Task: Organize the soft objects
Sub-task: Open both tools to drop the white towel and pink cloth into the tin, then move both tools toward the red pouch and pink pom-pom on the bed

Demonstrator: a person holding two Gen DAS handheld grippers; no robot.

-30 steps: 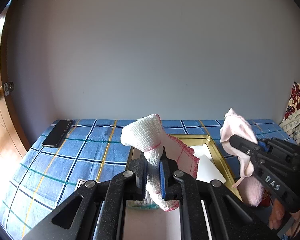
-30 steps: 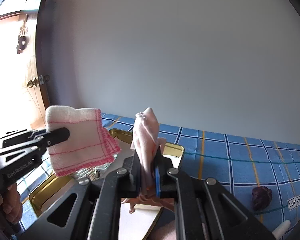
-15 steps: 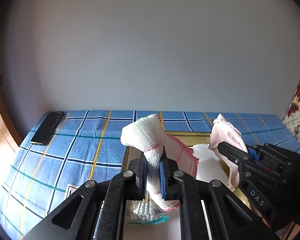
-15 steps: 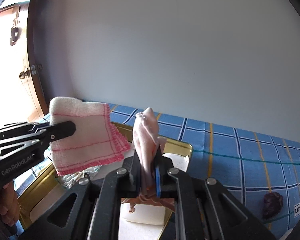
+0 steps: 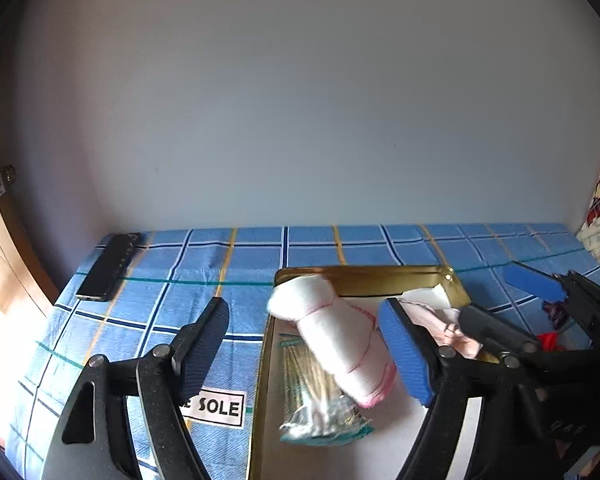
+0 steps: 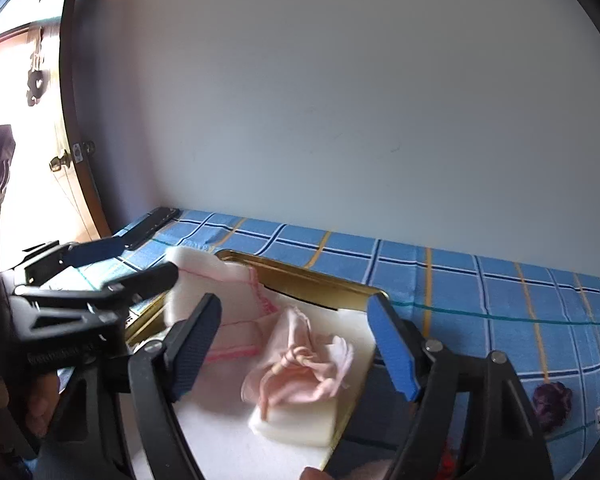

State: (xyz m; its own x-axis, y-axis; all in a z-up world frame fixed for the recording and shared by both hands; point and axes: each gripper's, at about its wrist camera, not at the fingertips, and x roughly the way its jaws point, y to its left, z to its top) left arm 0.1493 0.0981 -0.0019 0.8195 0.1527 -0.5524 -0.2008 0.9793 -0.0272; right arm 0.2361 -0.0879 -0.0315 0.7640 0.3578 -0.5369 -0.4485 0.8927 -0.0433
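My left gripper (image 5: pixel 304 344) is opening; its jaws stand wide and no pad presses on anything. The white cloth with pink stitching (image 5: pixel 332 344) lies between the fingers but free of them, resting in the gold tray (image 5: pixel 364 276) on top of a clear packet of cotton swabs (image 5: pixel 320 400). One end of the cloth leans at the tray's far left corner.

My right gripper (image 6: pixel 296 344) is also opening, jaws apart, with nothing clamped. The pink cloth (image 6: pixel 300 372) sits crumpled between the fingers without touching them, on a white sponge block (image 6: pixel 300 420) at the right side of the same tray. From the right wrist view the two cloths lie side by side, the white one to the left, both inside the tray rim.

Status, as a judgement: the two cloths appear delivered to the tray, so this placement step reads as complete. Neither cloth is folded flat; both lie loosely, and the white one may slide off the packet.

Remaining items, as far as visible: a dark purple soft object (image 6: pixel 552 400) rests on the blue checked tablecloth (image 6: pixel 480 300), well apart from the tray to the right, and a small red item (image 5: pixel 550 338) shows beyond the right gripper in the left wrist view; what it is I cannot tell. These likely still need collecting. A black phone (image 5: pixel 108 272) lies at the far left corner and does not belong to the task.
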